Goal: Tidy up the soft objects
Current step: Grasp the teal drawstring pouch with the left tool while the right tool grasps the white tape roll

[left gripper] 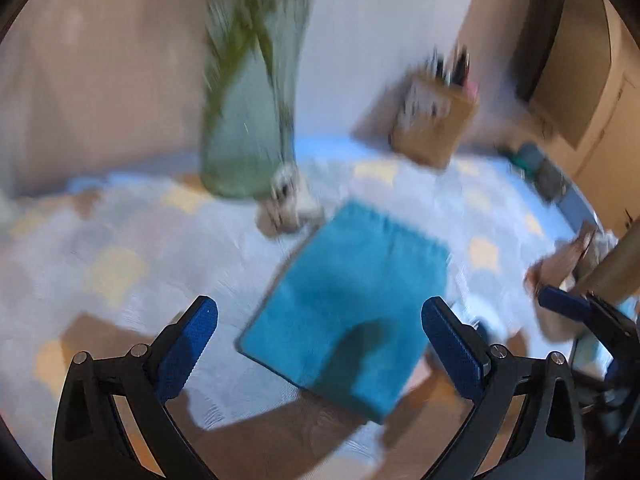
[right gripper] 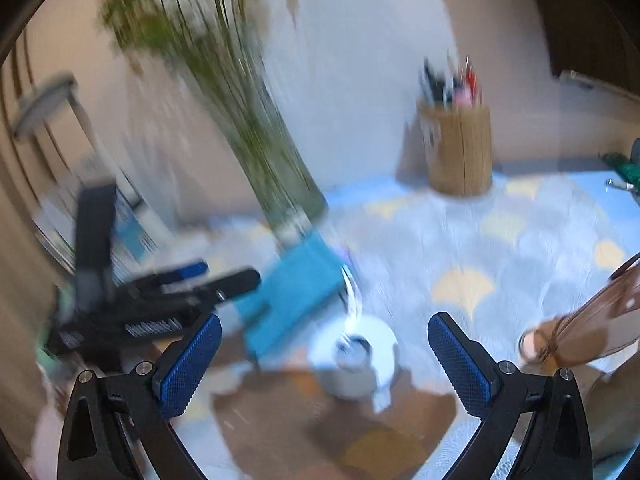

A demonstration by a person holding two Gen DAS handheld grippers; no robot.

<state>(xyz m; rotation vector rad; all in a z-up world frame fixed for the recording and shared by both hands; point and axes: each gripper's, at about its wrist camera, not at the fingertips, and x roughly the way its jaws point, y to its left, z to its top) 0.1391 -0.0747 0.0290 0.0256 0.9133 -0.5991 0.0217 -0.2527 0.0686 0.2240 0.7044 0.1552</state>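
we see both grippers wide and holding nothing — the left gripper (left gripper: pixel 320 332) above the folded blue towel (left gripper: pixel 352 304), the right gripper (right gripper: pixel 324 348) above a white roll (right gripper: pixel 356 354).

Left gripper (left gripper: pixel 320 344) jaws spread wide, empty; right gripper (right gripper: pixel 325 354) likewise.

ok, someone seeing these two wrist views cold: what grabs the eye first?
The folded teal cloth lies flat on the patterned tablecloth, straight ahead of the open left gripper. Behind it stands a tall glass vase of green stems, with a wooden pen holder further back by the wall. In the right wrist view, a white roll sits just ahead of the open right gripper; both frames are motion-blurred.
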